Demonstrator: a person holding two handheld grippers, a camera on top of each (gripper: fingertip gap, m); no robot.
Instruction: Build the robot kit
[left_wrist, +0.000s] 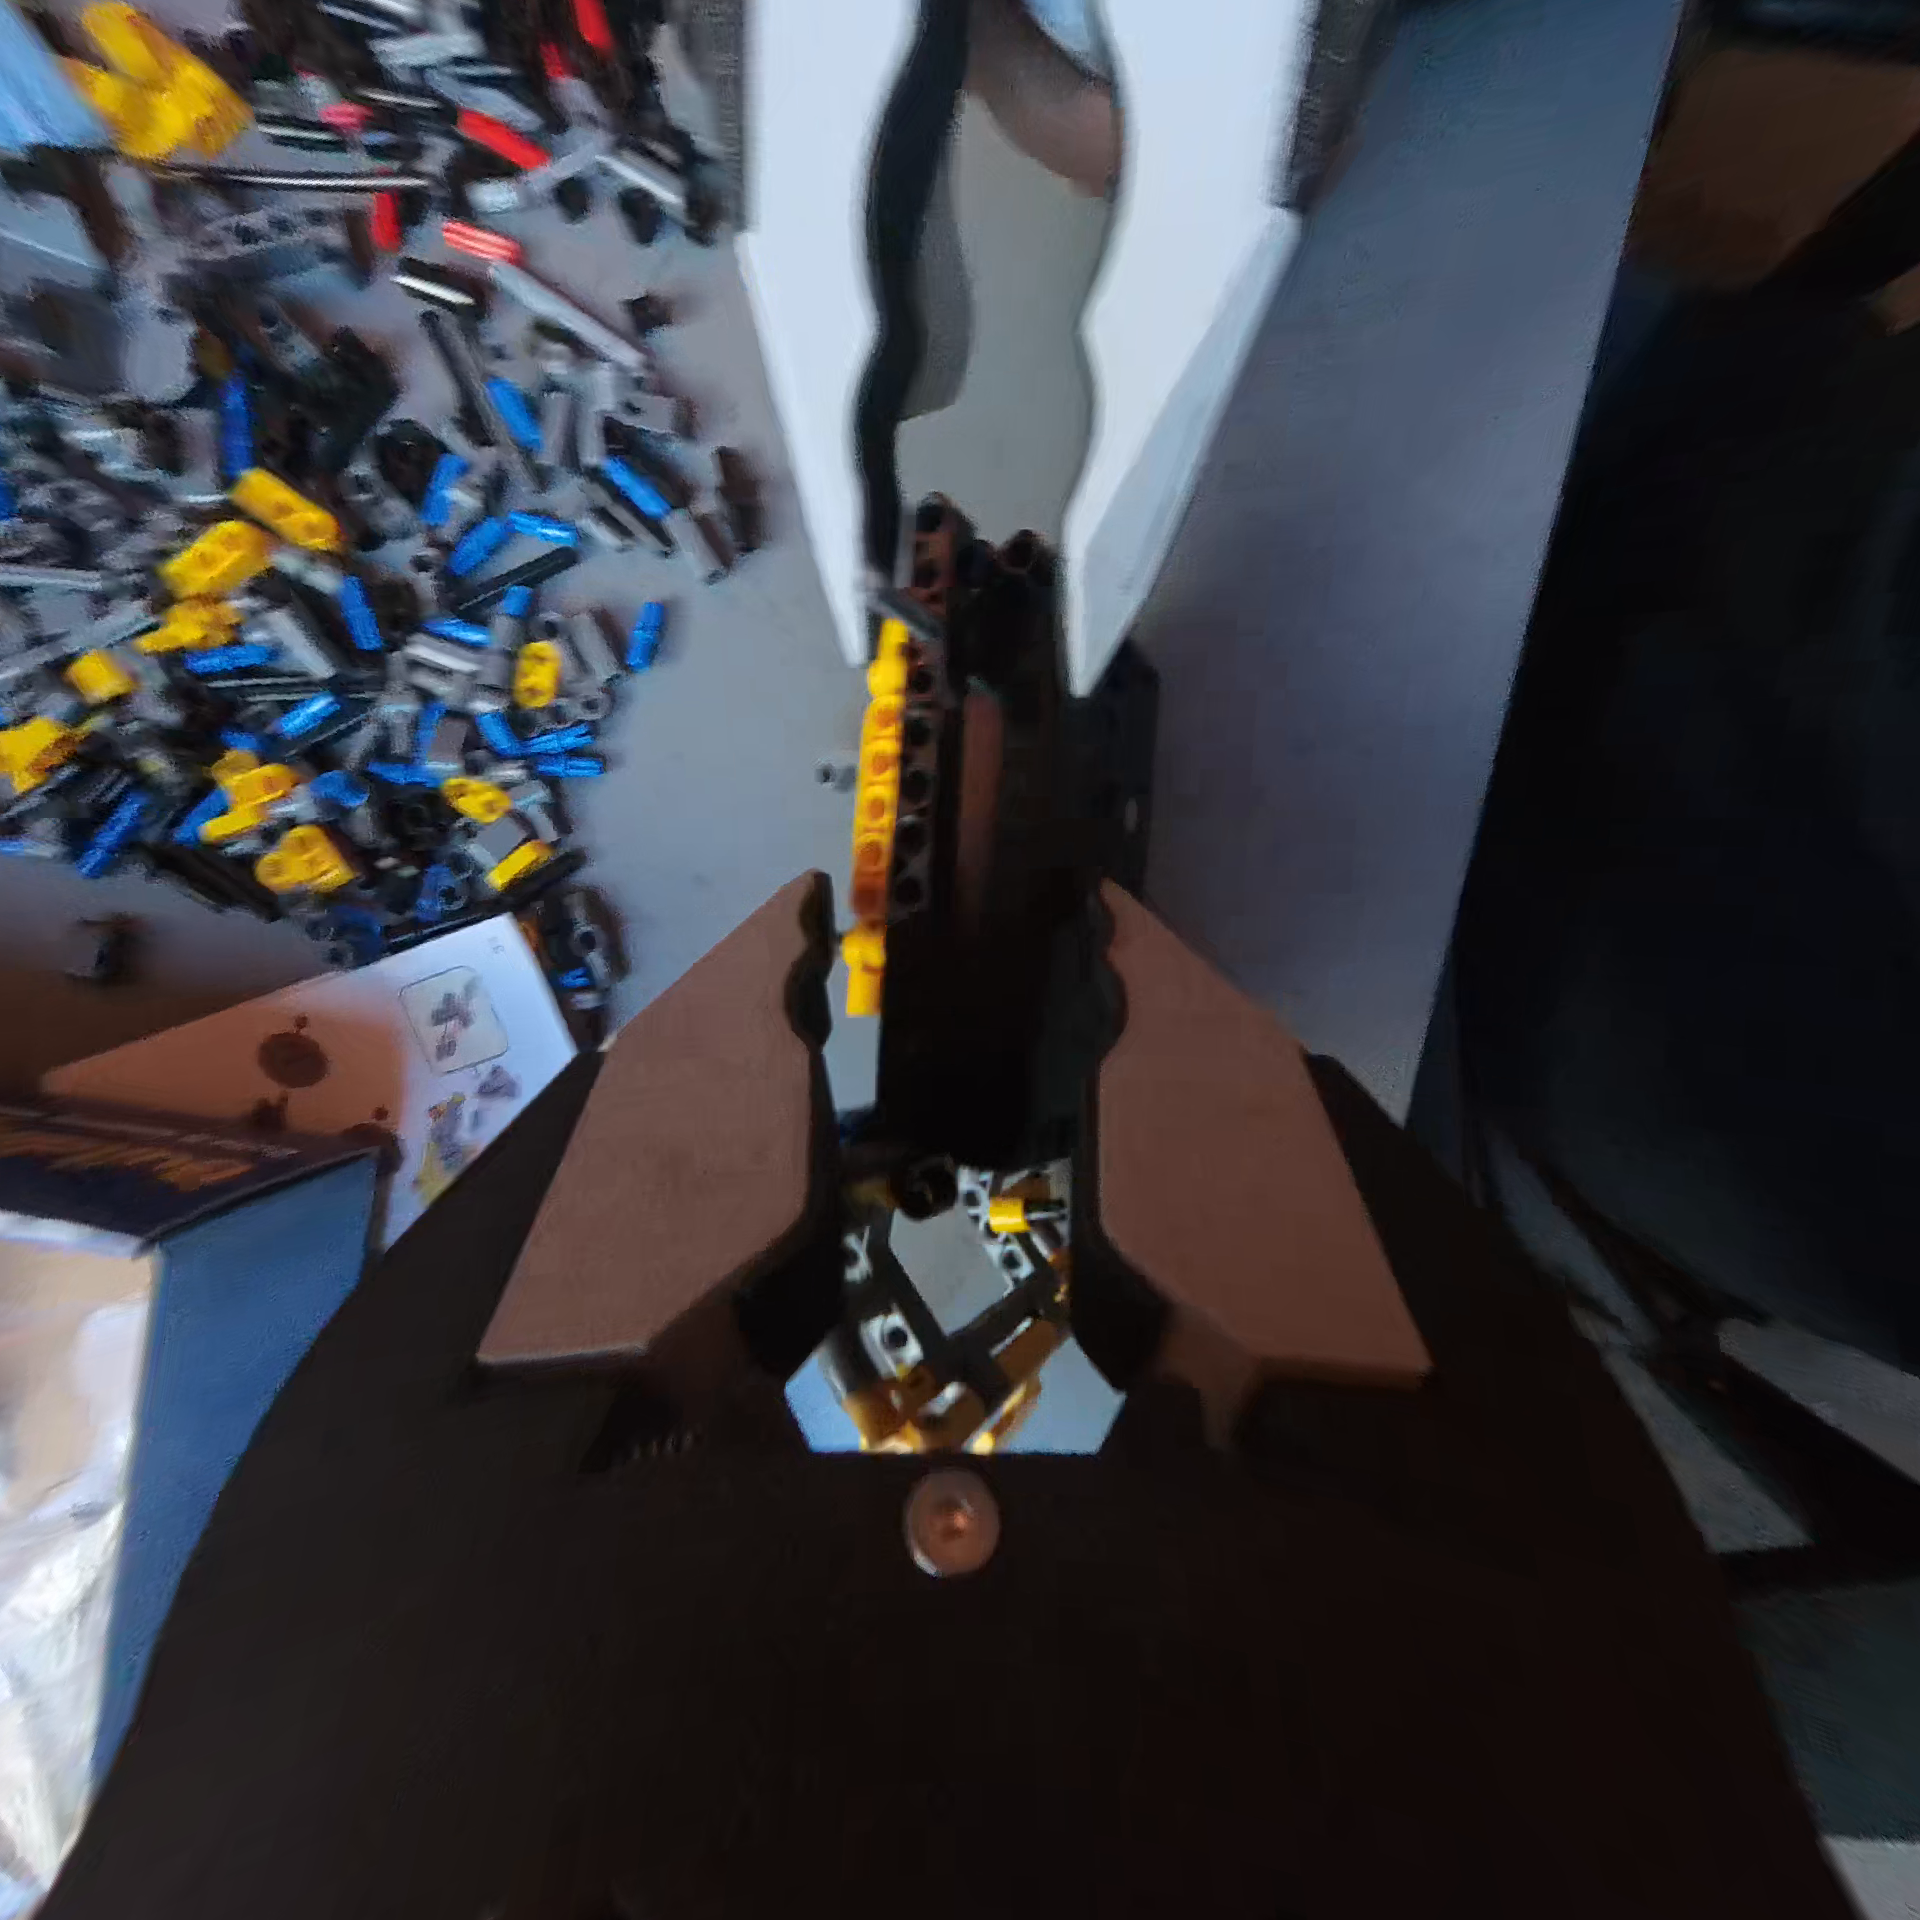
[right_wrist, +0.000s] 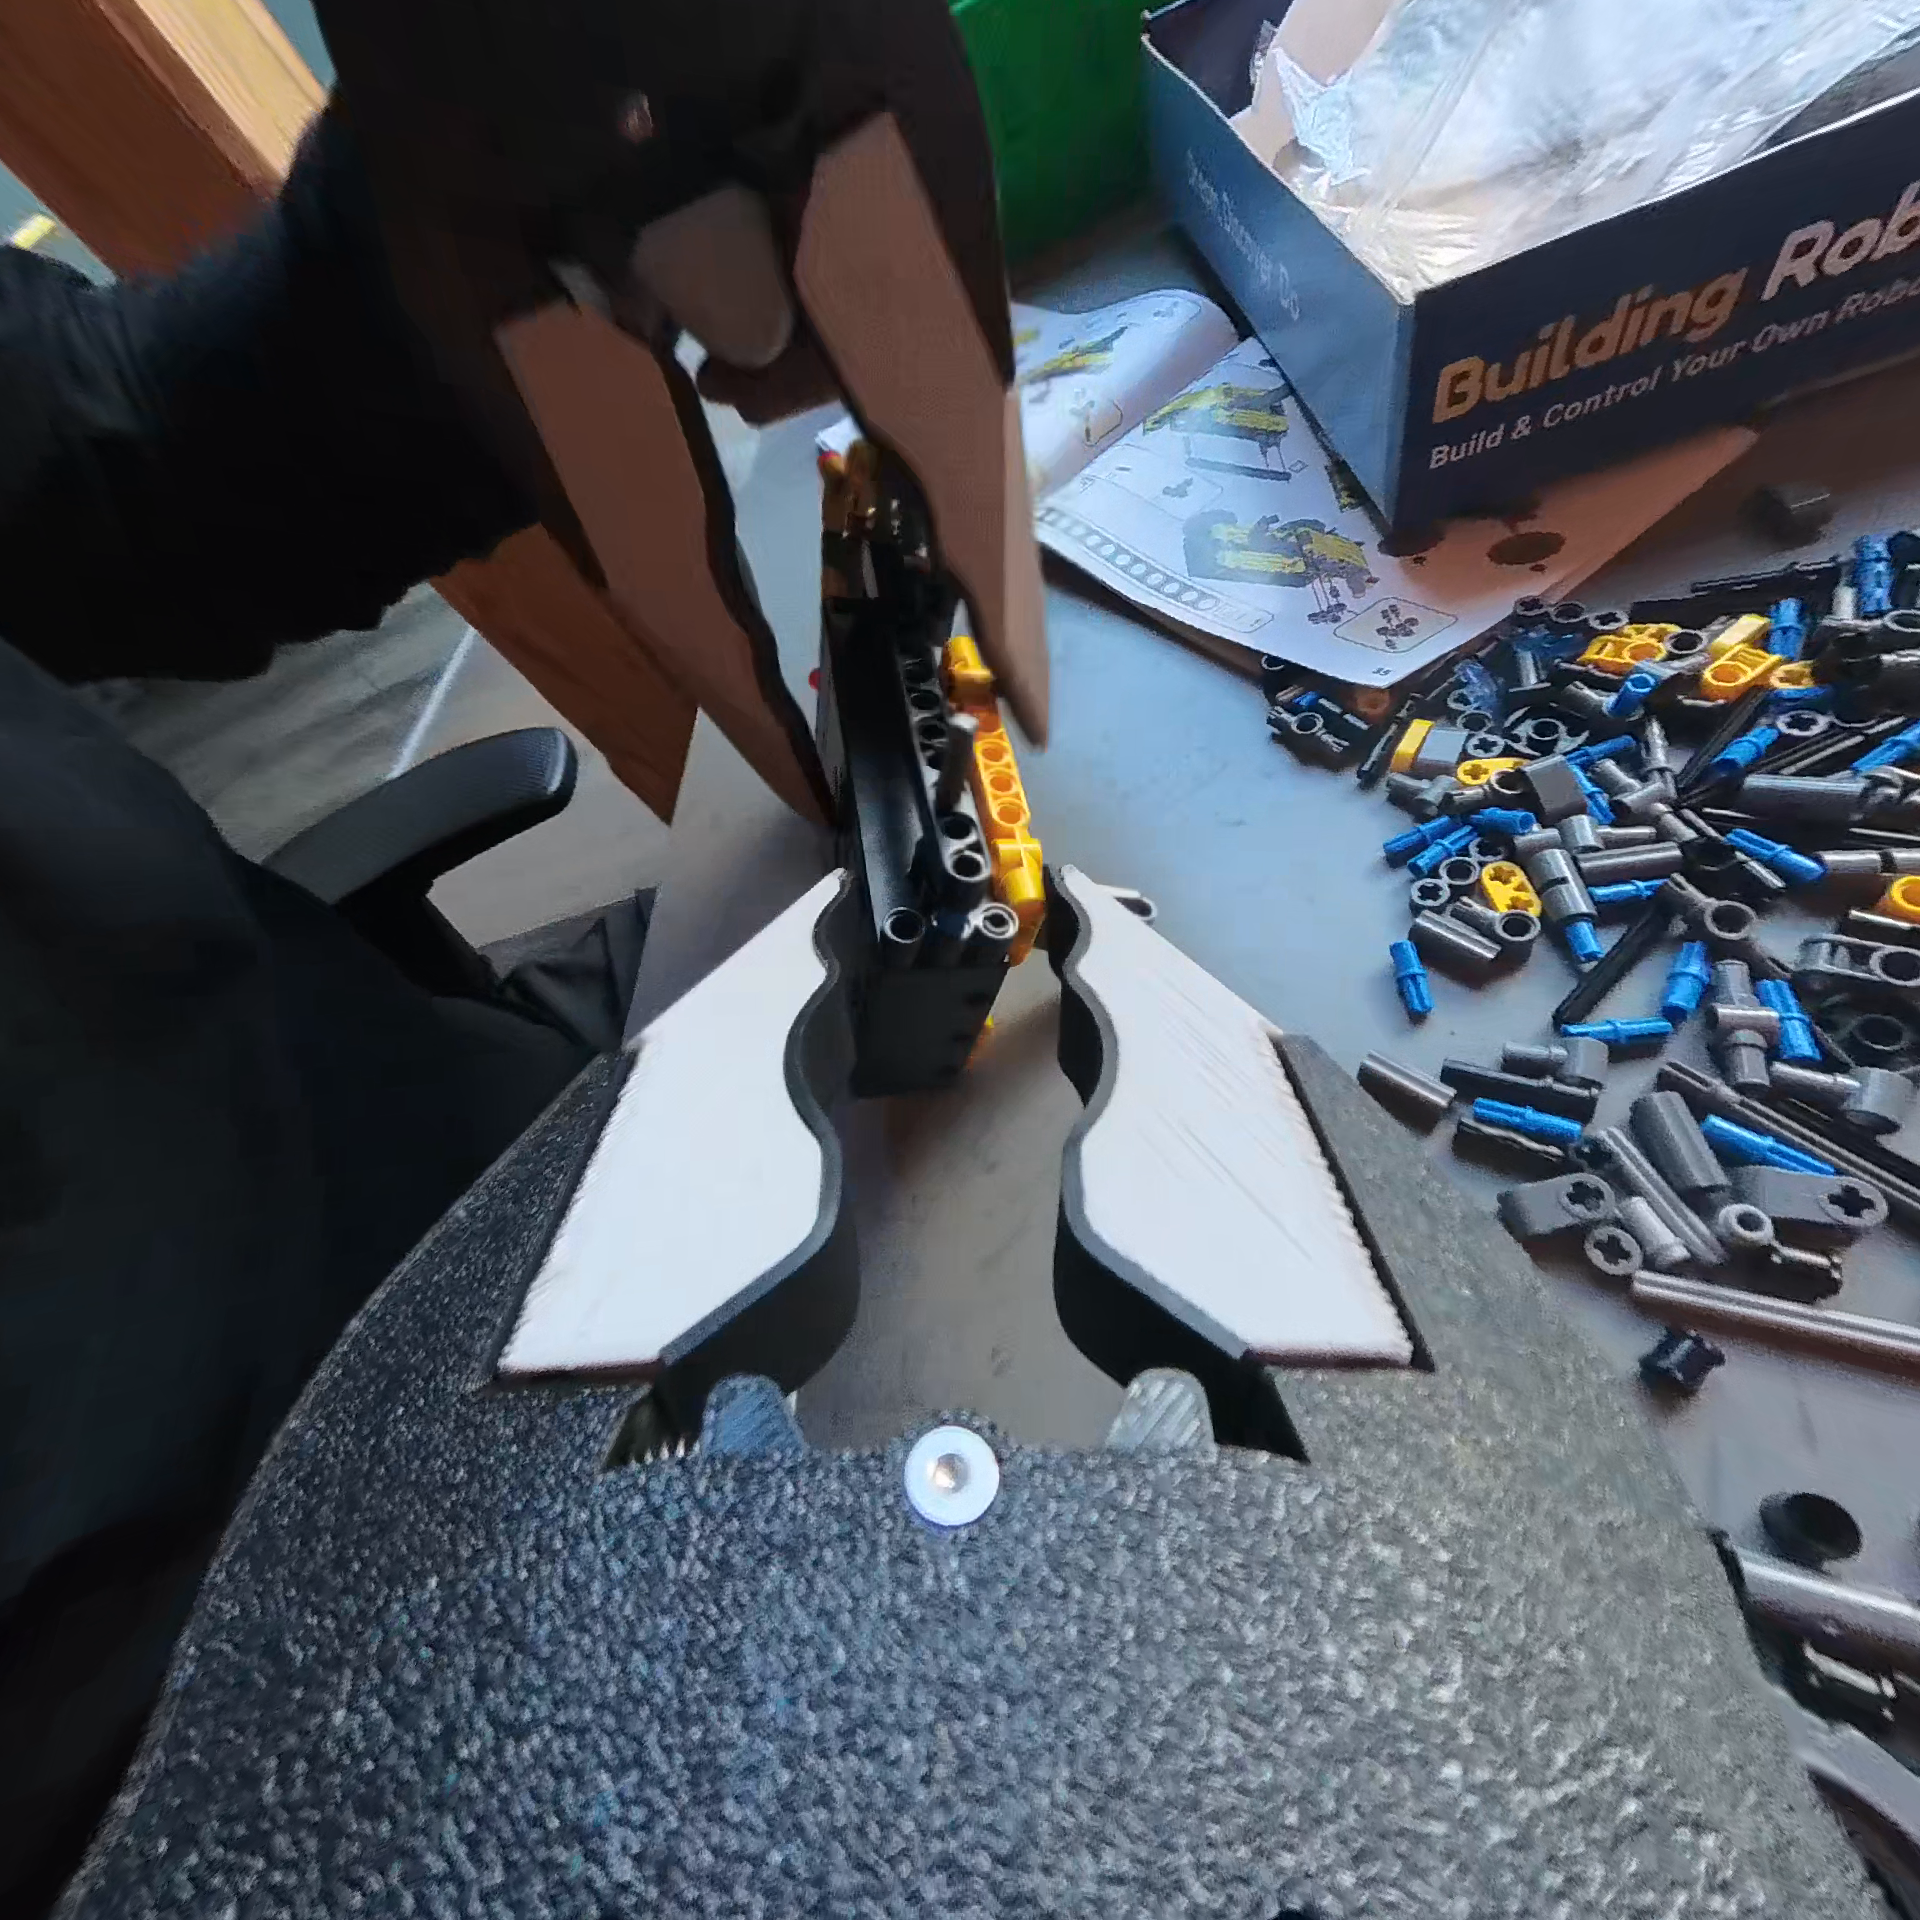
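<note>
A long black and yellow building-block assembly (left_wrist: 987, 831) is held between both grippers above the grey table (right_wrist: 1195, 831). My left gripper (left_wrist: 961, 904), with brown-looking fingers, is shut on one end of it. In the right wrist view the left gripper (right_wrist: 925, 769) reaches down from the top onto the assembly (right_wrist: 914, 790). My right gripper (right_wrist: 948, 894), with white fingers, closes on the other end, fingertips against both sides. The right gripper also shows at the top of the left wrist view (left_wrist: 971, 655). That view is blurred.
A big pile of loose blue, yellow, grey and black pieces (right_wrist: 1662, 883) covers the table beside the grippers. An open instruction booklet (right_wrist: 1195, 488) and an open dark blue box (right_wrist: 1558, 343) with plastic bags lie behind. A black chair armrest (right_wrist: 447, 800) stands off the table edge. Both grippers' tips are close together, under 4 cm apart.
</note>
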